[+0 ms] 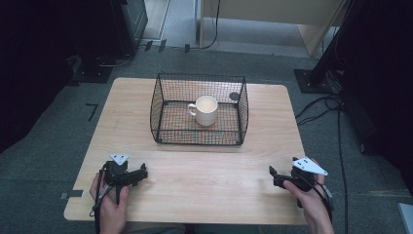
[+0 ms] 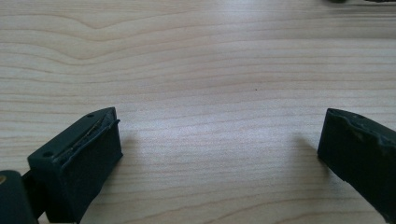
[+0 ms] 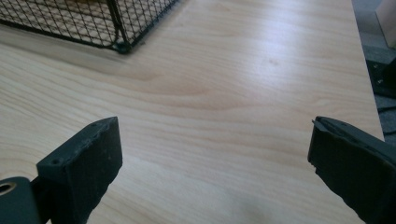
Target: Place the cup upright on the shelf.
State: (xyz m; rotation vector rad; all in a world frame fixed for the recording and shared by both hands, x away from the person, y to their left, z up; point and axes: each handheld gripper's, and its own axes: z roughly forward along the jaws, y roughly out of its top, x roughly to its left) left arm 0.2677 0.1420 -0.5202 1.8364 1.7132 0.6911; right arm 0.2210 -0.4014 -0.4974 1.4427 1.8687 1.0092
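Your left gripper [image 1: 141, 172] at 7 o'clock and right gripper [image 1: 272, 171] at 5 gape wide and empty (mug [image 1: 207, 110] untouched in the wire basket [image 1: 166, 133] at 12).

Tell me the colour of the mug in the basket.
The mug is white or cream, plain with no pattern; the high view shows it best, inside the black wire basket.

Your high view is dim at the edges: the light wood counter [image 1: 195, 185] is evenly lit from above, surroundings near black, overall soft focus. In your gripper views the black jaws throw short soft shadows onto the wood; grain stays sharp nearby. Pale glare streaks the far counter in your right gripper view.
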